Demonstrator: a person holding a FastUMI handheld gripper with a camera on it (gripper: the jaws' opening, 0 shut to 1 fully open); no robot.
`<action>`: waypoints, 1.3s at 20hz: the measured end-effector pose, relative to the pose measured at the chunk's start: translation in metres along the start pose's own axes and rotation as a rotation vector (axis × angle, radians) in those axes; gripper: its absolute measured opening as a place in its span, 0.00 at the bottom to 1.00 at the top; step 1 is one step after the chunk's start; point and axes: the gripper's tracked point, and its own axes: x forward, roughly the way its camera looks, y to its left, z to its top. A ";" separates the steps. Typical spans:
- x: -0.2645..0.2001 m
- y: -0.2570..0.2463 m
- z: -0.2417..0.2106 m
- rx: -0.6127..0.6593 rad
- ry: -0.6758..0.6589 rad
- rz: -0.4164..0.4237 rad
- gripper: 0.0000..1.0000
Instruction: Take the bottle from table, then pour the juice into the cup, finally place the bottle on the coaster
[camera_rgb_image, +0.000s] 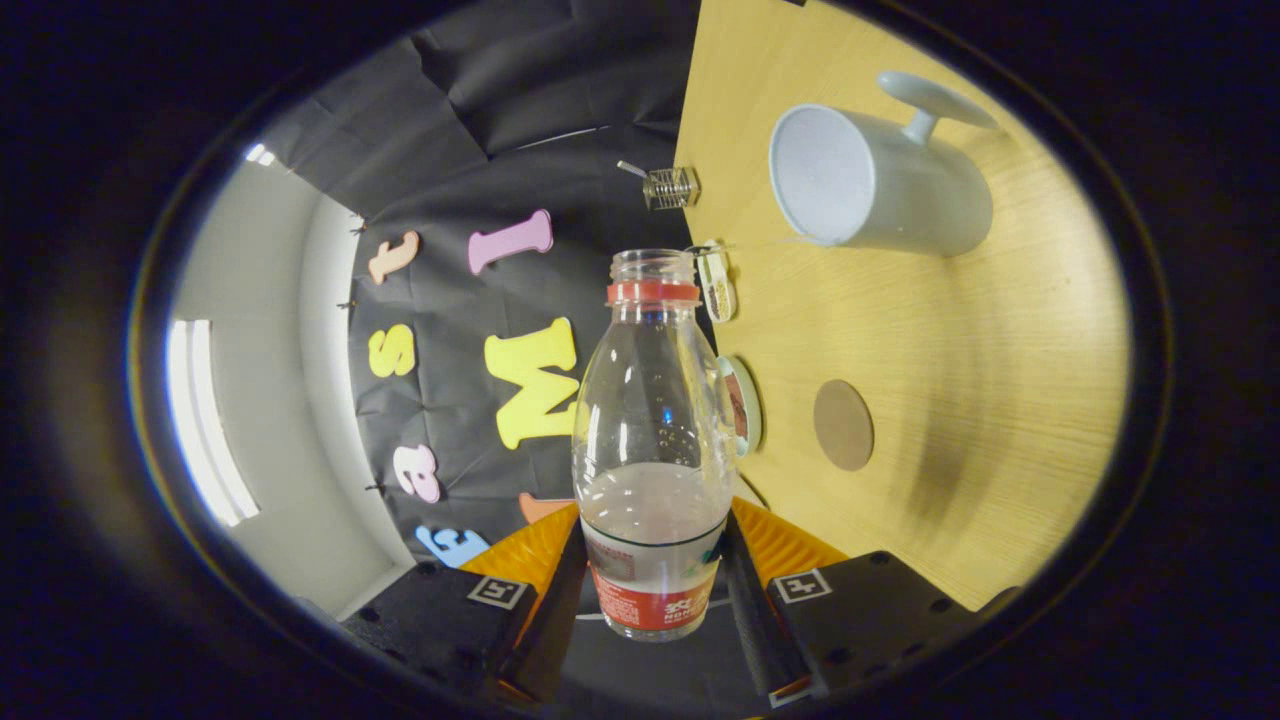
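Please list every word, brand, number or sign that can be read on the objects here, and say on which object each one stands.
Label of the bottle: white print on a red band, too blurred to read.
Gripper, jaws shut on the bottle: two square black-and-white markers, patterns only, no words.
Cup and coaster: no text seen.

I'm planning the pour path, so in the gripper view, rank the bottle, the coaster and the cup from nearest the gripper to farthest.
1. The bottle: gripped between the two fingers of the gripper, which is shut on it.
2. The coaster: a round brown disc lying on the wooden table, beyond the fingers.
3. The cup: past the coaster, farther along the table, its handle on the far side.
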 end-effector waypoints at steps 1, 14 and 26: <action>-0.001 0.002 0.000 0.013 -0.005 0.001 0.74; 0.004 0.004 0.005 0.065 -0.027 0.007 0.74; 0.011 0.020 0.007 0.130 -0.032 0.019 0.74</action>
